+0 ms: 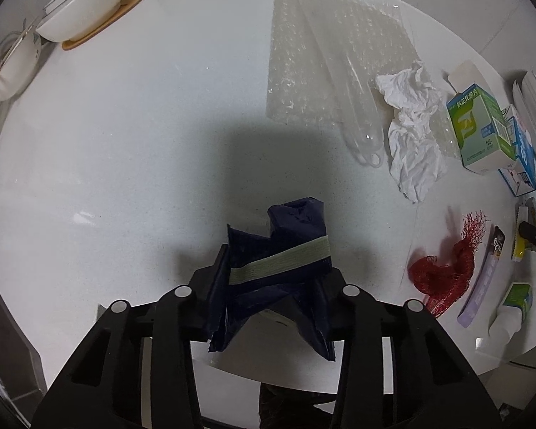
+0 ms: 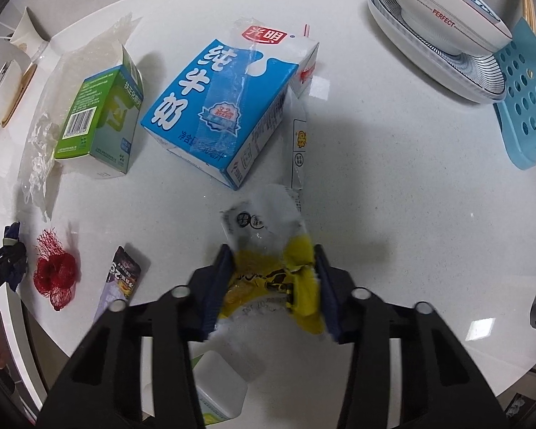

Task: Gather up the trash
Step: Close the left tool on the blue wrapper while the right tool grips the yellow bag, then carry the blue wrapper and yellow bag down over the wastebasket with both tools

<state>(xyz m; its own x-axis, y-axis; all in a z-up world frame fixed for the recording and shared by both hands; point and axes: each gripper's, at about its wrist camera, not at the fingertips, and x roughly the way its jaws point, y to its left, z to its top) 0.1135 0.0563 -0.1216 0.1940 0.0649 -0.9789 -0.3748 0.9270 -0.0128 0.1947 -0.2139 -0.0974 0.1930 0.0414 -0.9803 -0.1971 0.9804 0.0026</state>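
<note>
My left gripper (image 1: 277, 261) is shut on a folded dark blue bag (image 1: 286, 250) with a pale green band, held above the white table (image 1: 125, 143). My right gripper (image 2: 271, 268) is shut on a crumpled yellow and white wrapper (image 2: 268, 250), just above the table. Trash lies around: bubble wrap (image 1: 332, 53), a crumpled tissue (image 1: 411, 125), a green medicine box (image 2: 100, 121), a blue milk carton (image 2: 218, 107), a red mesh net (image 2: 53, 275), a purple sachet (image 2: 121, 279) and a small white bottle (image 1: 511, 307).
White bowls (image 1: 85, 3) on a wooden coaster stand at the far left in the left wrist view. A bowl on stacked plates (image 2: 443, 32) and a blue perforated rack (image 2: 525, 100) stand at the far right in the right wrist view. The table edge curves close below both grippers.
</note>
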